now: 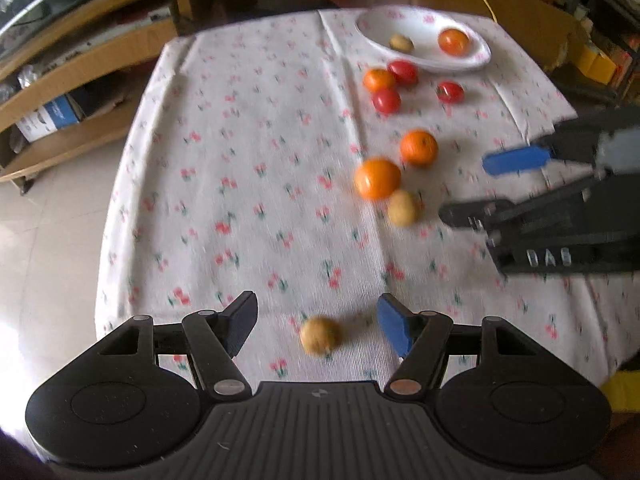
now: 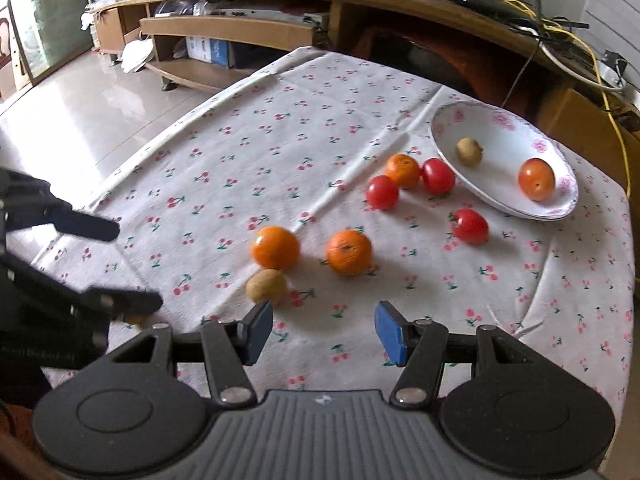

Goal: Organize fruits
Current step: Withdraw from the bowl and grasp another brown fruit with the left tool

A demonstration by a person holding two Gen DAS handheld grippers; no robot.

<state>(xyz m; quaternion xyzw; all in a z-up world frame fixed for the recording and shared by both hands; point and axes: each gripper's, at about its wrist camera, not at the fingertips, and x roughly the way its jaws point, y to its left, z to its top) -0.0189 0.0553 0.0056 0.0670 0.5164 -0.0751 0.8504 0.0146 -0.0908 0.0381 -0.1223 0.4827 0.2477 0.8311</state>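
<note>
Fruits lie scattered over the counter (image 2: 320,128), and one of them, a small tan, rough-skinned round fruit (image 1: 320,336), sits on the cloth between the spread jaws of the left claw (image 1: 316,326), touched by neither pad. That claw is released: its black hinged arms end in flat rectangular pads, one faced in blue. The right claw (image 2: 324,330) is likewise parted and holds nothing, with bare cloth between its blue pads. Just beyond it a second tan fruit (image 2: 266,286) rests against a glossy orange (image 2: 275,247), with another dimpled orange (image 2: 349,251) beside them. Farther out a smaller orange (image 2: 403,170) sits among three smooth, shiny red tomatoes (image 2: 438,176), one of them (image 2: 470,226) lying a little apart. At the far right corner a shallow white oval dish (image 2: 452,120) with pink flower prints on its rim holds another tan fruit (image 2: 469,151) and an orange-red tomato (image 2: 537,179). The counter is covered by a creased white woven cloth printed with small red cherries and green stems, its edges hanging over the sides. Around it the floor (image 2: 72,112) is pale, glossy tile; behind stands a long wooden shelf unit (image 2: 248,28) with curved boards, boxes and papers on its levels, and a tangle of black and yellow cables (image 2: 560,28) at the right.
</note>
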